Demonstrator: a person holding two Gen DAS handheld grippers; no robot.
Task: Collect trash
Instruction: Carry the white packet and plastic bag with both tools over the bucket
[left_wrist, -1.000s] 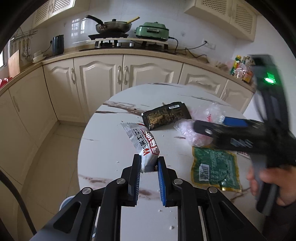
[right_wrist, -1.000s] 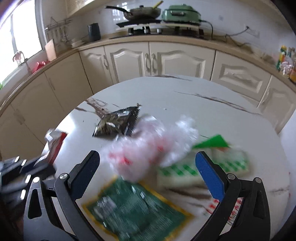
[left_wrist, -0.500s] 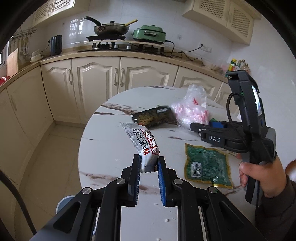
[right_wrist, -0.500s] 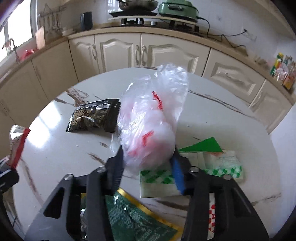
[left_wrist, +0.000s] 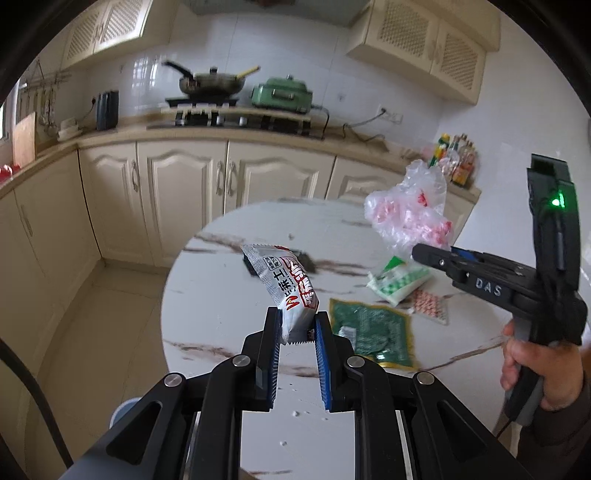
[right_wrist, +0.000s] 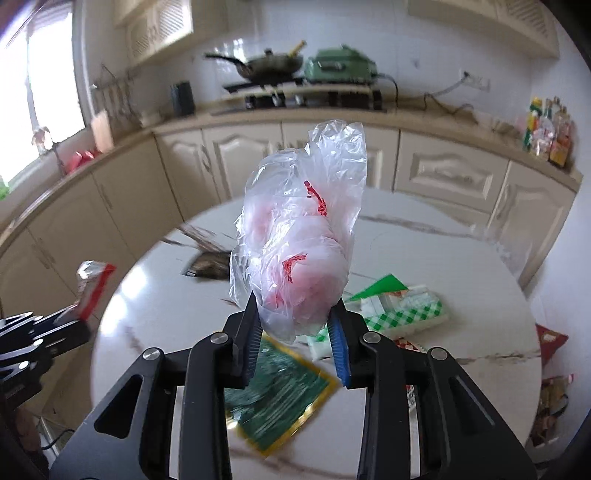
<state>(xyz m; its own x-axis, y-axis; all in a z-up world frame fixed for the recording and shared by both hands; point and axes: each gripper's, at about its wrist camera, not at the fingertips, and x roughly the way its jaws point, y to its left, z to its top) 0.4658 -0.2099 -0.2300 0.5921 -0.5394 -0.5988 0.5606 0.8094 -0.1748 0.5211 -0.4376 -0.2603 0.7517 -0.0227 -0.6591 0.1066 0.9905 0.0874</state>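
- My left gripper (left_wrist: 296, 334) is nearly closed on the bottom seam of the silver snack wrapper (left_wrist: 286, 286), which stands up from the jaws at the centre of the left wrist view, clear of the table (left_wrist: 221, 295). The bite is only on the serrated edge; I judge a quick swing could pull it free.
- My right gripper (right_wrist: 297, 334) has just been closing and now pinches the clear plastic bag (right_wrist: 301, 236), jaws partly shut around its lower bunch, the bag rising through the middle of the right wrist view. The film is slick and puffy; I think it could slide out if the squeeze slackens.
- Both pieces are held aloft with no bin in either view, so I would be carrying blind toward a drop point; a loose bag could drape over the lens.
- Left on the table: the green packet (right_wrist: 280, 391) at lower centre, the green-checked pack (right_wrist: 402, 314) to its right, a dark packet (right_wrist: 210, 264) behind the bag. Sweeping low could knock these to the floor.
- The two grippers sit close, and the person's hand (left_wrist: 532, 365) is at the right edge of the left wrist view; crossing paths risks a clash.
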